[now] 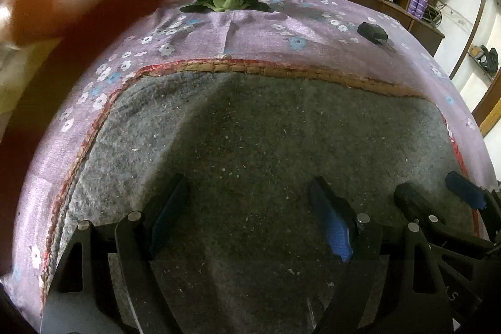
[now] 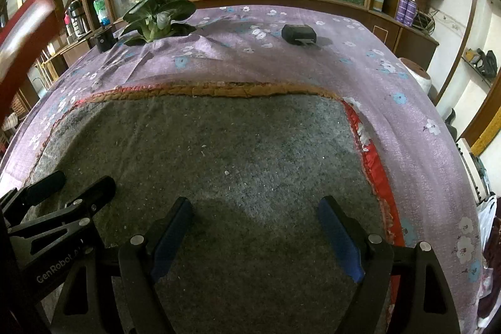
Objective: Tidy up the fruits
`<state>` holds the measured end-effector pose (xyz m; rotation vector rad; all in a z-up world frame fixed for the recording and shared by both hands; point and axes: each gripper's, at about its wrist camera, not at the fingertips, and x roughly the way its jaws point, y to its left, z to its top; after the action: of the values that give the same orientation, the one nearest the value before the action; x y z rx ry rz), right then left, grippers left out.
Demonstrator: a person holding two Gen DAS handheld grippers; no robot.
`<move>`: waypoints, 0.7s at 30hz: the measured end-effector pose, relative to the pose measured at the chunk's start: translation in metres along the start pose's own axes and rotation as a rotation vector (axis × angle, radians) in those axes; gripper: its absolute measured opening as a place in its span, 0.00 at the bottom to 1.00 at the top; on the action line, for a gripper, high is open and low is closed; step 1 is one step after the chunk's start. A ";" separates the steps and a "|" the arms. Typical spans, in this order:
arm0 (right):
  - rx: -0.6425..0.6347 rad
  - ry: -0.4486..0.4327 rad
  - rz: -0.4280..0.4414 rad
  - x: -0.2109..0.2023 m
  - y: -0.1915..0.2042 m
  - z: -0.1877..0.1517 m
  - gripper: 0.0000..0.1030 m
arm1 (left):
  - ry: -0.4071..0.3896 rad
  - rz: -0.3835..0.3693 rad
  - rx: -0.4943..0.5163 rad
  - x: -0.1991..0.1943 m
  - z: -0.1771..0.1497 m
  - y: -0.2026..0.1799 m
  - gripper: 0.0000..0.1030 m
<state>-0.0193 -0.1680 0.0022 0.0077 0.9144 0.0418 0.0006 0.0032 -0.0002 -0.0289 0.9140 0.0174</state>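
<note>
Purple floral cloth [image 2: 407, 121] over tabletop, grey felt mat [image 2: 219, 161] bare beneath both my tools, left tool [image 1: 247, 208] and right tool [image 2: 255, 227] spread, pinching nothing; no fruit visible, only leafy greens [image 2: 156, 17] far off: scan before reaching.

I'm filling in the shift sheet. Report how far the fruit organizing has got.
Done: nothing I can see; no fruit shows in either view.
In hand: nothing. The left gripper and right gripper hang open and empty over the grey felt mat.
Left: seemingly everything. Only leafy greens and a small black object lie on the purple cloth.
</note>
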 end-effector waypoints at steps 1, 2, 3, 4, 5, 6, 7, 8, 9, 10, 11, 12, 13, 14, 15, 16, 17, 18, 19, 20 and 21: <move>0.000 0.000 0.000 0.000 0.000 0.000 0.81 | 0.000 0.000 0.000 0.000 0.000 -0.001 0.78; 0.000 0.000 0.000 0.000 0.000 0.000 0.81 | 0.000 0.000 0.000 0.000 0.000 -0.001 0.78; 0.000 0.000 0.000 0.000 0.000 0.000 0.81 | 0.000 0.000 0.001 0.000 0.000 -0.001 0.78; 0.000 0.000 0.000 0.000 0.000 0.000 0.81 | 0.000 0.001 0.001 0.000 0.000 -0.001 0.78; 0.000 0.000 0.000 0.000 0.000 0.000 0.81 | 0.000 0.001 0.001 0.000 0.000 -0.001 0.78; 0.000 0.000 0.000 0.000 0.000 0.000 0.81 | 0.000 0.001 0.000 0.000 0.000 0.000 0.78; 0.000 0.000 0.000 0.000 0.000 0.000 0.81 | 0.000 0.001 0.001 0.000 0.000 -0.001 0.78; 0.000 0.000 0.000 -0.001 0.001 0.000 0.81 | 0.000 0.001 0.001 0.000 0.000 -0.001 0.78; 0.000 0.000 0.000 0.000 0.000 0.000 0.81 | 0.000 0.001 0.001 0.000 0.000 -0.001 0.78; 0.000 0.000 0.000 -0.001 0.000 0.000 0.81 | 0.000 0.001 0.001 0.000 0.000 -0.001 0.78; 0.000 0.000 0.000 -0.001 0.000 0.000 0.81 | 0.000 0.001 0.001 0.000 0.000 -0.001 0.78; 0.000 0.000 0.000 -0.001 0.000 0.000 0.81 | 0.000 0.001 0.001 0.000 0.000 -0.001 0.78; 0.000 0.000 0.001 -0.001 0.000 0.000 0.81 | 0.000 0.001 0.001 0.000 0.000 -0.001 0.78; 0.000 0.000 0.000 -0.001 0.001 0.000 0.81 | 0.000 0.001 0.001 0.000 0.000 -0.001 0.78; 0.000 0.000 0.000 -0.001 0.001 0.000 0.81 | 0.001 0.001 0.001 0.000 0.000 -0.001 0.78; 0.000 0.000 0.000 -0.001 0.001 0.000 0.81 | 0.001 0.001 0.001 0.000 0.000 -0.001 0.78; 0.000 0.000 0.000 -0.001 0.001 0.000 0.81 | 0.001 0.002 0.001 0.001 -0.001 -0.001 0.78; 0.000 0.000 0.000 -0.001 0.001 0.000 0.81 | 0.000 0.002 0.001 0.001 -0.001 -0.001 0.78; 0.000 0.000 0.000 -0.001 0.000 0.000 0.81 | 0.001 0.002 0.001 0.000 -0.001 0.000 0.78; 0.000 0.000 0.000 -0.001 0.000 0.000 0.81 | 0.001 0.002 0.001 0.000 -0.001 0.001 0.78; 0.000 0.000 0.000 0.000 0.000 0.000 0.81 | 0.001 0.002 0.001 0.000 -0.002 0.002 0.78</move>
<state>-0.0196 -0.1677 0.0025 0.0083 0.9144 0.0419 -0.0006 0.0047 -0.0012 -0.0271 0.9149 0.0189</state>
